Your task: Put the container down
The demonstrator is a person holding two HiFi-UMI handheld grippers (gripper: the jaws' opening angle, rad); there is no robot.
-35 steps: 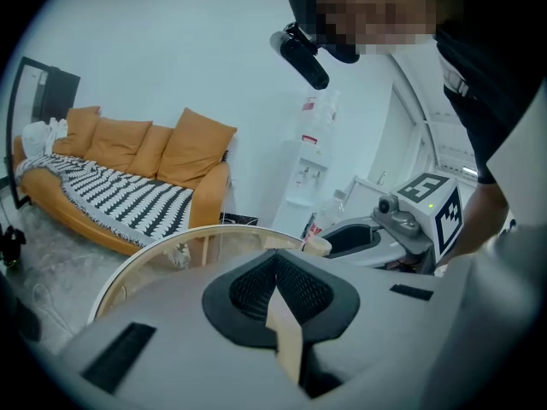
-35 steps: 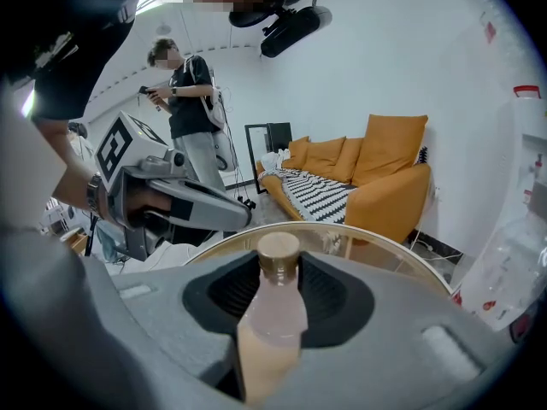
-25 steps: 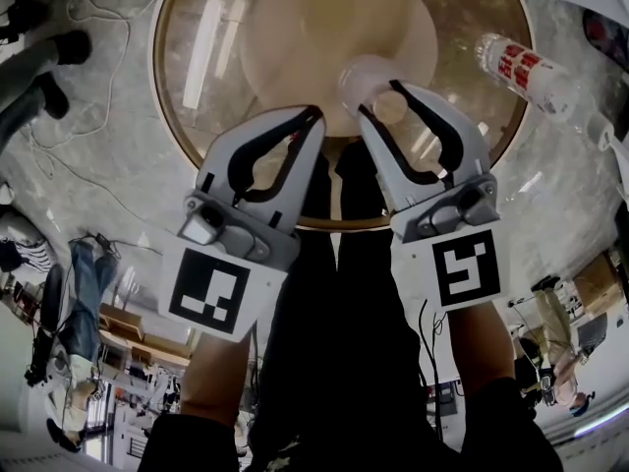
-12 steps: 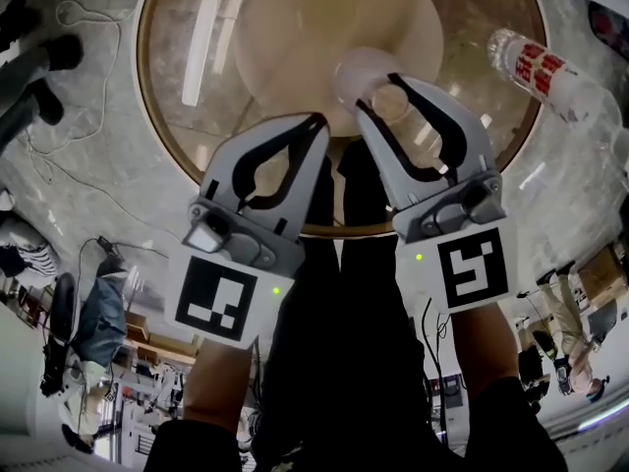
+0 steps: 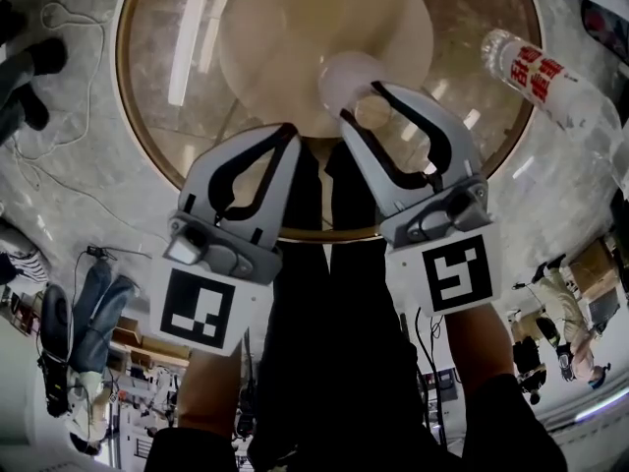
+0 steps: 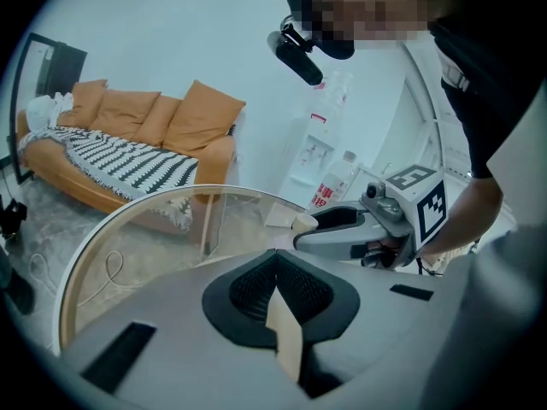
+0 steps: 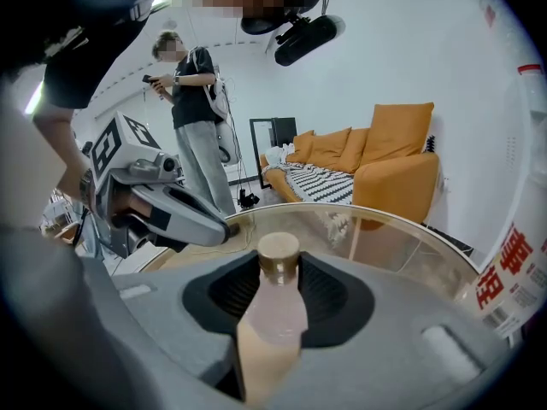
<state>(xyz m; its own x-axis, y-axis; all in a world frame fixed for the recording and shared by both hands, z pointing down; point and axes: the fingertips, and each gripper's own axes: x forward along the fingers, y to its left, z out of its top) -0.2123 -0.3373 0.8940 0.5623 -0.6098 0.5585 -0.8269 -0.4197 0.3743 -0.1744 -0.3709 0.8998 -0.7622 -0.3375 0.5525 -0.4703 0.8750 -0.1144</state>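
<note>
The container is a small pale bottle with a gold cap. It sits between the jaws of my right gripper, which is shut on it and holds it upright over the near part of the round glass table. In the right gripper view the bottle body fills the gap between the pads. My left gripper hangs beside it on the left, jaws shut with nothing in them. From the left gripper view, the left gripper is shut and the right gripper shows beyond it.
A large clear plastic bottle with a red label stands on the floor right of the table. An orange sofa is across the room. A person stands behind the left gripper. A white cable lies on the floor left.
Both grippers have sunk a little toward the glass top, and the table looks larger. The container stays held in the right gripper.
</note>
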